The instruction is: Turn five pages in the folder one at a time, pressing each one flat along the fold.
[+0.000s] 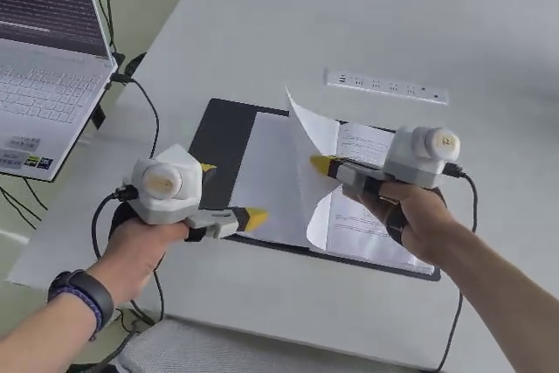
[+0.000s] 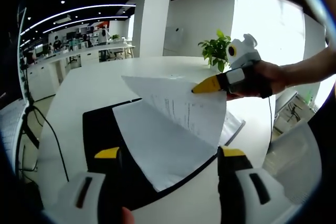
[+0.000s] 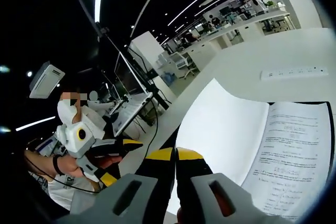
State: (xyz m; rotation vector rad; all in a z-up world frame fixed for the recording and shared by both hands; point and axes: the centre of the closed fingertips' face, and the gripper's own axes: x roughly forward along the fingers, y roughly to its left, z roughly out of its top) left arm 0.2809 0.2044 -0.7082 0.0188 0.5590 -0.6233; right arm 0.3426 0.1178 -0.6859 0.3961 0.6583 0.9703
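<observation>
A black folder (image 1: 222, 134) lies open on the grey table (image 1: 279, 24). My right gripper (image 1: 321, 164) is shut on the edge of a white page (image 1: 311, 141), which stands lifted and curled above the fold. In the right gripper view its yellow tips (image 3: 174, 155) meet against that page (image 3: 226, 124), beside a printed sheet (image 3: 294, 145) lying flat. My left gripper (image 1: 231, 192) hovers open over the folder's left side, near the front edge. In the left gripper view its jaws (image 2: 170, 153) stand wide apart before the raised page (image 2: 173, 124), with the right gripper (image 2: 209, 84) pinching the page's top.
An open laptop (image 1: 44, 58) sits at the far left with a cable (image 1: 150, 111) trailing off it. A white power strip (image 1: 387, 86) lies behind the folder. The table's front edge runs close below the folder. A potted plant (image 2: 214, 51) stands far off.
</observation>
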